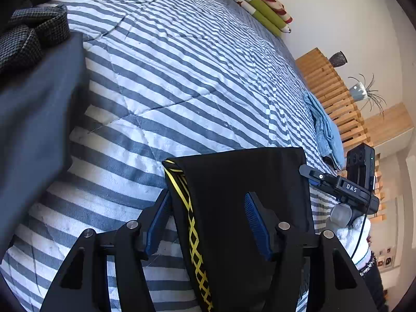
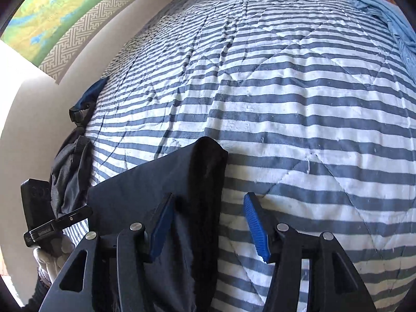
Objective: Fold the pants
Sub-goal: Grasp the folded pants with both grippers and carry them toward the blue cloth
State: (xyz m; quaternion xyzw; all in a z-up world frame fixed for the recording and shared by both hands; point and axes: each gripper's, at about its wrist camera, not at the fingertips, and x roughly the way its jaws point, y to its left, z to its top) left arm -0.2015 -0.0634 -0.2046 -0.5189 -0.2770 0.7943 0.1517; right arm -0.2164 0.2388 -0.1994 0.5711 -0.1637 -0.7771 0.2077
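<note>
Black pants (image 1: 241,182) with a yellow lattice side stripe (image 1: 192,228) lie folded on the striped quilt (image 1: 182,78). My left gripper (image 1: 208,197) is open, its blue pads wide apart on either side of the stripe edge of the cloth. In the right wrist view the same pants (image 2: 161,179) show a folded corner rising off the quilt. My right gripper (image 2: 208,197) is open too, with the cloth edge lying by its left pad (image 2: 161,223) and bare quilt by the right one. A white-gloved hand (image 1: 356,231) holds the right gripper's handle.
Light blue jeans (image 1: 325,130) lie at the bed's far edge by a slatted wooden unit (image 1: 330,85) with vases. A dark blue garment (image 1: 33,117) and houndstooth fabric (image 1: 26,39) lie to the left. Green pillows (image 1: 254,0) sit at the head. Dark clothes (image 2: 70,171) edge the wall.
</note>
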